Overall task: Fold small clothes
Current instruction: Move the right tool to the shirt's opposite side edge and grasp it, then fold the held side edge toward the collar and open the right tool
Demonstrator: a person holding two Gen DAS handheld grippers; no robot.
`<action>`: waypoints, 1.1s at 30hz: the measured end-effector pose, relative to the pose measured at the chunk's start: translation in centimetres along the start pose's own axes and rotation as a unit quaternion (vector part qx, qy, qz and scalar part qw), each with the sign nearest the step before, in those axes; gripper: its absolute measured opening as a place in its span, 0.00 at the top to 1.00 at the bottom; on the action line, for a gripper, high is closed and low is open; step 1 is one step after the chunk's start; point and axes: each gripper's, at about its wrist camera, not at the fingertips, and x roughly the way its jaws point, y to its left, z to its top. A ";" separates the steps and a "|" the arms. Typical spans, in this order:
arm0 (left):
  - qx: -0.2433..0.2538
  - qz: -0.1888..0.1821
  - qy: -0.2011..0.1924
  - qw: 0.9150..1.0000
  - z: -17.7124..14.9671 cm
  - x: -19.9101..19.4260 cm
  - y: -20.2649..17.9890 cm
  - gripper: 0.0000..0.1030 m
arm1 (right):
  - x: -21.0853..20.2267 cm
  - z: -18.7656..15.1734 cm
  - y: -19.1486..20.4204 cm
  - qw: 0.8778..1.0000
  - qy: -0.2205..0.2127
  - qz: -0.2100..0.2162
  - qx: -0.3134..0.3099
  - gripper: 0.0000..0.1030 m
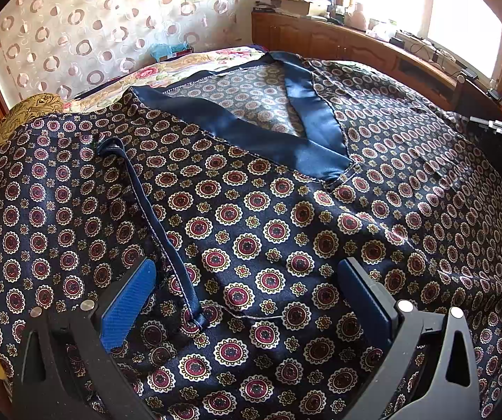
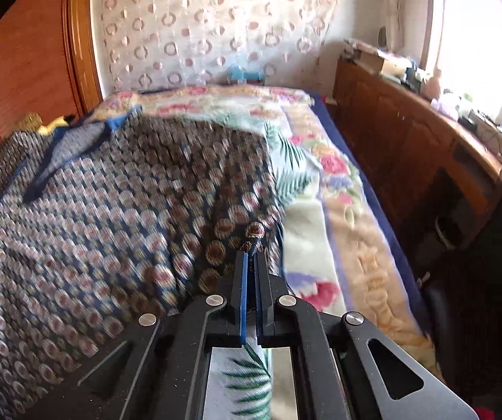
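1. Our left gripper (image 1: 247,294) hovers spread wide over the patterned garment (image 1: 268,217).
2. Our right gripper (image 2: 251,255) pinches the garment's right edge.
3. The garment lies across the bed (image 2: 324,245).

left hand-held gripper (image 1: 247,287): jaws spread | right hand-held gripper (image 2: 251,255): clamped

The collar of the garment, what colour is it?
Plain dark blue collar, clearest in the left wrist view.

Sunlit window (image 1: 391,3) above wooden cabinets (image 2: 408,147), patterned curtain (image 1: 110,28).
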 end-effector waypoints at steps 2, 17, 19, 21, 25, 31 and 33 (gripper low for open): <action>-0.002 0.001 0.000 1.000 0.0 -0.1 0.1 0.00 | -0.9 0.7 0.5 1.000 -0.020 0.011 -0.004 0.97; -0.045 0.037 -0.130 0.990 0.6 -5.6 1.5 0.00 | 1.3 -0.2 9.5 0.991 0.017 0.116 -0.067 0.97; -0.052 0.034 -0.138 0.988 0.7 -6.1 1.6 0.00 | 1.7 -0.5 9.8 0.990 0.028 0.120 -0.071 0.97; -0.054 0.036 -0.146 0.987 0.8 -6.6 1.5 0.00 | 2.3 -0.4 9.8 0.990 0.036 0.120 -0.071 0.97; -0.056 0.039 -0.154 0.986 0.8 -7.1 1.3 0.00 | 2.3 0.2 9.7 0.991 0.036 0.111 -0.063 0.92; -0.058 0.034 -0.162 0.984 0.6 -7.8 0.9 0.00 | -1.0 1.4 8.2 0.995 -0.004 0.091 -0.040 0.59; -0.060 0.028 -0.165 0.984 0.5 -7.9 0.7 0.00 | -1.6 1.7 7.2 0.996 -0.011 0.078 -0.029 0.58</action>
